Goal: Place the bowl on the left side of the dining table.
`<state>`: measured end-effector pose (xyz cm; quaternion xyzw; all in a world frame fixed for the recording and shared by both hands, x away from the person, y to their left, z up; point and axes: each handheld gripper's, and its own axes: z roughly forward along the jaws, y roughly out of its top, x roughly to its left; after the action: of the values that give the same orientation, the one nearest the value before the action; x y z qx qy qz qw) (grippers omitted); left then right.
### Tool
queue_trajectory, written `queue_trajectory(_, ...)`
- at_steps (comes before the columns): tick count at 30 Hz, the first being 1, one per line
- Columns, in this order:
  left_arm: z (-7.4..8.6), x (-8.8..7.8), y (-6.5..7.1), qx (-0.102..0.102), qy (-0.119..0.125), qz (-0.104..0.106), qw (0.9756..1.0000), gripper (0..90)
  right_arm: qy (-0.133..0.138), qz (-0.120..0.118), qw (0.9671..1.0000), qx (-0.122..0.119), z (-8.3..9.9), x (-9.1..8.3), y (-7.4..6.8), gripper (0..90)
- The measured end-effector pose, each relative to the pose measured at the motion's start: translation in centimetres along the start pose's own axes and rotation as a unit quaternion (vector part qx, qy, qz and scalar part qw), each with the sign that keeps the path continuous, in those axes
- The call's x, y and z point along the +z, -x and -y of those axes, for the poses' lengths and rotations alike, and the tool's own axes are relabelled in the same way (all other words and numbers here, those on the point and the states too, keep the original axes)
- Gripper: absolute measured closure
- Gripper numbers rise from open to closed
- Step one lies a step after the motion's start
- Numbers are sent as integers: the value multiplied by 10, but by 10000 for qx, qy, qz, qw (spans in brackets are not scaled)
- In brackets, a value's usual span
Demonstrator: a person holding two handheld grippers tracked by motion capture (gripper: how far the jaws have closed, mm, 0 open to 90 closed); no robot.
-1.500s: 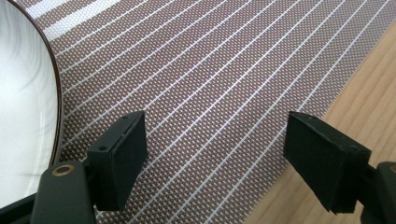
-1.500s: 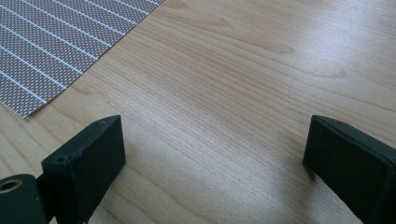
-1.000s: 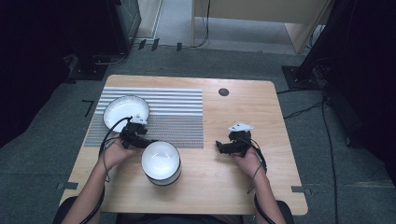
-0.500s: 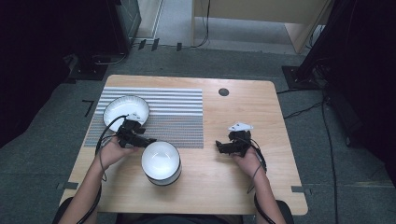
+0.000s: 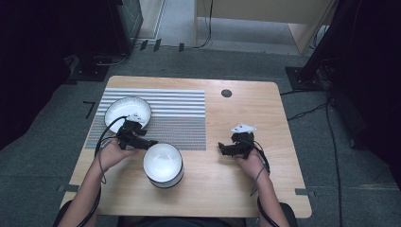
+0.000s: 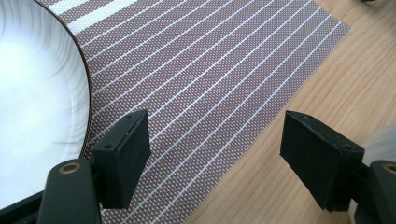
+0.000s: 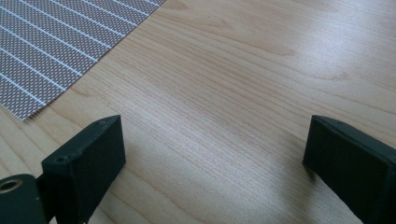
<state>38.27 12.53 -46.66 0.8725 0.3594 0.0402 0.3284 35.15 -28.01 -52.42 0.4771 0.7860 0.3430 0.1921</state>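
Observation:
A white plate point(image 5: 127, 112) lies on the left part of a grey striped placemat point(image 5: 179, 113). In front of the mat a white bowl point(image 5: 163, 162) stands on the wooden table point(image 5: 236, 189). My left gripper point(image 5: 149, 142) hovers between plate and bowl, open and holding nothing. In the left gripper view its jaws point(image 6: 217, 140) stand wide apart over the placemat point(image 6: 210, 70), with the plate point(image 6: 37, 102) at the left and a blur of the bowl point(image 6: 384, 139) at the right edge. My right gripper point(image 5: 222, 149) is open over bare wood point(image 7: 224, 93), right of the mat.
A small dark round cap point(image 5: 226, 93) sits in the tabletop near the far edge. A corner of the placemat point(image 7: 56, 42) lies up and left of the right jaws. Dark equipment and cables stand on the floor around the table.
The left gripper has drawn back a little from the plate toward the person and now points at the bowl. The right gripper has stayed still.

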Motion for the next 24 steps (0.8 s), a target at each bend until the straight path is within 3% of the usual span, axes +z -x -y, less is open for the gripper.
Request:
queue_trajectory(17, -7, -9, 6, -75, 50, 31, 10000, 242, -1, 20, 10000, 29, -1, 1, 0, 48)
queue_trajectory(24, -9, -14, 9, -81, 105, 159, 9998, 242, 1, 22, 10000, 29, -1, 1, 0, 48)
